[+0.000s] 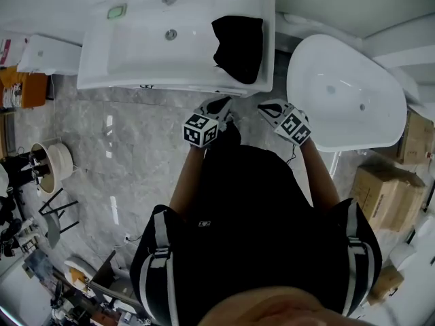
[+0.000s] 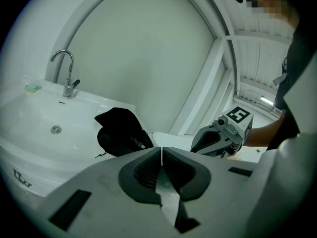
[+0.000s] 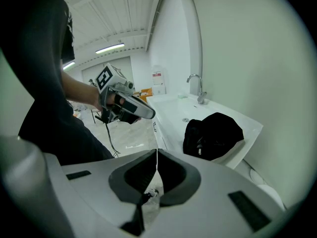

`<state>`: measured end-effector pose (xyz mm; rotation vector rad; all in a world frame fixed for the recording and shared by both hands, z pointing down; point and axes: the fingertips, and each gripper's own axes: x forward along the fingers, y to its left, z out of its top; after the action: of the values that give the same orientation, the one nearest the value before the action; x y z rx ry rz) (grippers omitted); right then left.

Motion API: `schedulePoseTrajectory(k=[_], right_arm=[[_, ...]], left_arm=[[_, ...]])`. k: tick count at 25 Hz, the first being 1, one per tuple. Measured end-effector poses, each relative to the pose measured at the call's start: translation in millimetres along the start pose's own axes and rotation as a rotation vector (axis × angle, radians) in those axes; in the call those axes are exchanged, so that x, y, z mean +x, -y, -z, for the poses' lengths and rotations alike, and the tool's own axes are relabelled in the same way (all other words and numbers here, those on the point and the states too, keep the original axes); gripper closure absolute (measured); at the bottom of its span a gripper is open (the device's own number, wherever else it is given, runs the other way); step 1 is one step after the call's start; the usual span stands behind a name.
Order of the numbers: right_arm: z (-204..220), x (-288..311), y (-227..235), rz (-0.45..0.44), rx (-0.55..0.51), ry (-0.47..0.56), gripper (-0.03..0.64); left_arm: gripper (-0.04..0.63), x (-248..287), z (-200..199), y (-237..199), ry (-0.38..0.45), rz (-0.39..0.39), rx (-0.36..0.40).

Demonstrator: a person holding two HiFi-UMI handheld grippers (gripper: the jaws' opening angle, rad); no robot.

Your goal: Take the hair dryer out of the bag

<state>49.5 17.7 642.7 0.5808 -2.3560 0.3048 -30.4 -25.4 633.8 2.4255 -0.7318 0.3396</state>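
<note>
**While one black bag (image 1: 238, 46) is lying on the counter (image 1: 109, 81), two grippers are hovering short of it**

No hair dryer is showing; presumably it is sitting inside that bag, beside the single basin (image 1: 149, 46). The left gripper (image 2: 162, 151) and right gripper (image 3: 157, 153) are holding their jaws together, empty. Pinching loose cloth alone could drag the bag off the counter's edge.

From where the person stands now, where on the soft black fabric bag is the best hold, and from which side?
Probably the raised, loose top fold of the soft black fabric bag, approached from the front of the white ceramic sink. It lies slumped on the right ledge, so fabric bunches there for pinching.
</note>
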Motion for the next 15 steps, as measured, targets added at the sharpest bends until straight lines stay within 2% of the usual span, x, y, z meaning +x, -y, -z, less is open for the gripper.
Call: schedulePoseTrajectory(k=[7, 10, 12, 15], right_arm=[[-16, 16, 30, 0.038, 0.025, 0.003, 0.555], [-21, 19, 45, 0.070, 0.085, 0.029, 0.555], [-27, 20, 60, 0.106, 0.125, 0.051, 0.555], [-37, 24, 79, 0.151, 0.131, 0.059, 0.555]], left_arm=[[0.577, 11, -15, -27, -0.031, 0.034, 0.007], [0.577, 16, -23, -34, -0.040, 0.057, 0.008], [0.577, 22, -32, -40, -0.045, 0.073, 0.024], [0.575, 29, -44, -48, -0.056, 0.092, 0.061]])
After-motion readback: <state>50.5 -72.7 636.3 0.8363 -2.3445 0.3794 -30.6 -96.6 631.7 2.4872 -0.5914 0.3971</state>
